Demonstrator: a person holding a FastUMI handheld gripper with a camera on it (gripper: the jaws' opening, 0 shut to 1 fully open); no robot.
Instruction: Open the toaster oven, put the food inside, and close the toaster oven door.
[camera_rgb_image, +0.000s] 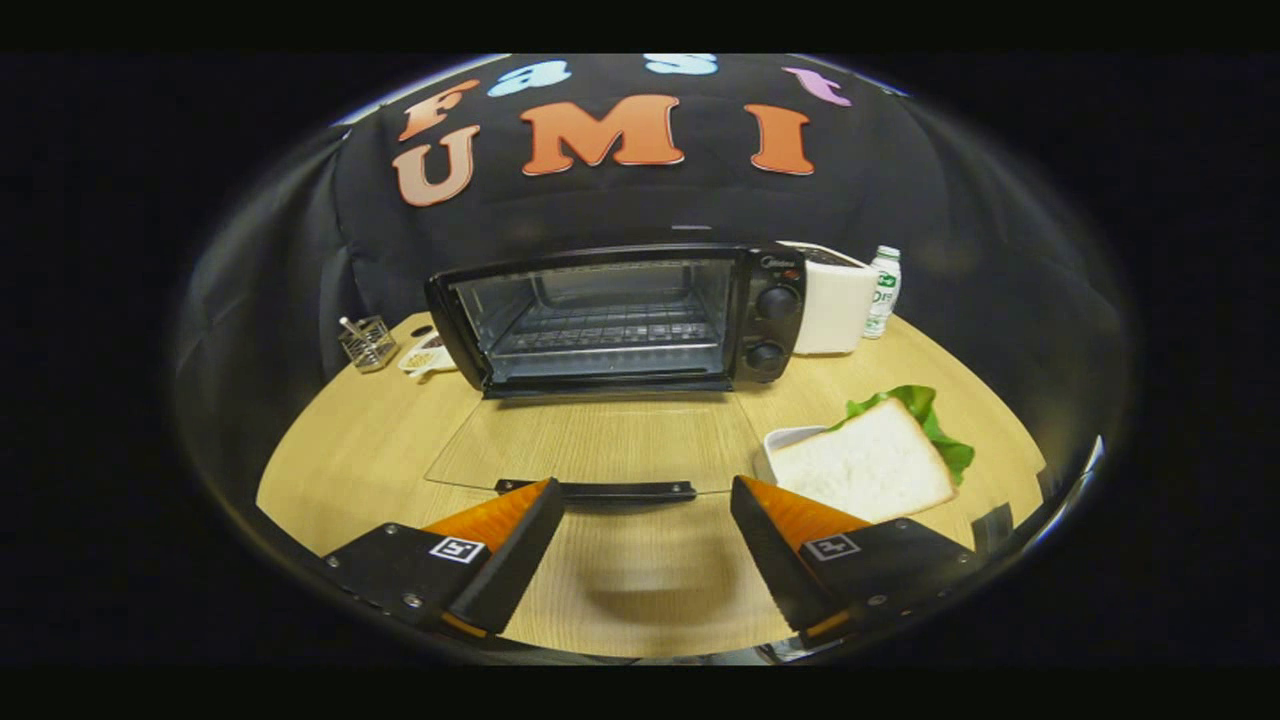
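Gripper (645, 520) spread wide and holding nothing, with the dark door handle (597, 490) just ahead between the fingertips and the glass door (590, 440) lying flat open on the worktop (340, 450). Just beyond the right finger, a slice of white bread (865, 470) over lettuce (925, 410) on a small white dish (785, 440): probably light, soft and easily crushed, so best pinched gently across the dish rim. Farther back, toaster oven (620, 315) cavity open, wire rack (610, 335) bare.

The wooden table (350, 450) carries an open oven (610, 315), a white box (835, 305) and bottle (882, 290) beside it, a wire rack (366, 342), and a dish (785, 445) of bread (865, 470) and lettuce (920, 410).
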